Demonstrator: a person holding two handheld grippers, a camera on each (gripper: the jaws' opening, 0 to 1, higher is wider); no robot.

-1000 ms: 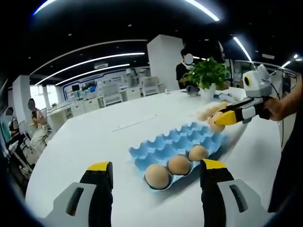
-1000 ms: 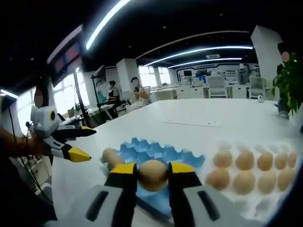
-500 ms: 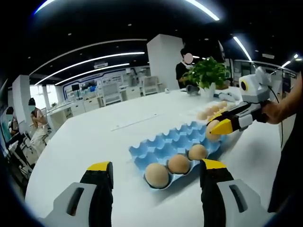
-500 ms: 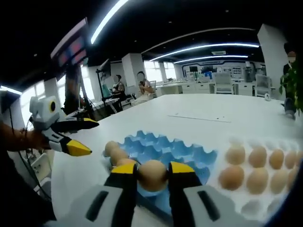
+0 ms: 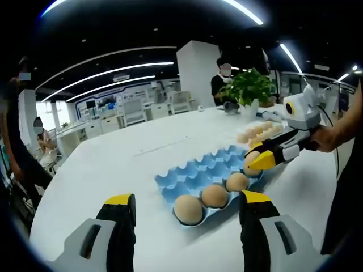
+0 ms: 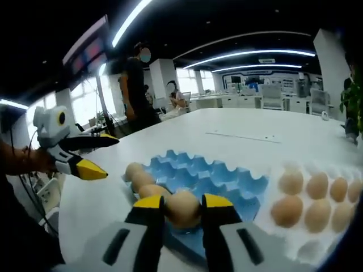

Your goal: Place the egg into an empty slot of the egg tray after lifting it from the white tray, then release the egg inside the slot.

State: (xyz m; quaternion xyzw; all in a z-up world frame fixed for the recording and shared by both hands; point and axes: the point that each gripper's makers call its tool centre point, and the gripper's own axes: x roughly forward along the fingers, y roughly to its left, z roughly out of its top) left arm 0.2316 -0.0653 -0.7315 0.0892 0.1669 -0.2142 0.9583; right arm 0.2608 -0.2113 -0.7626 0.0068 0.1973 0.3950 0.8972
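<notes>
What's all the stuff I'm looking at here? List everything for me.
Egg tray: one, blue, on the white table.
Eggs in egg tray: three, brown, in its near row.
White tray: one, beside the egg tray, holding several brown eggs.
Held egg: one, brown, over the egg tray.
Potted plant: one, green, at the table's far end.
People: several, in the office background.
Right claw: yellow-tipped, shut on the held egg.
Left claw: yellow-tipped, open, short of the egg tray.
</notes>
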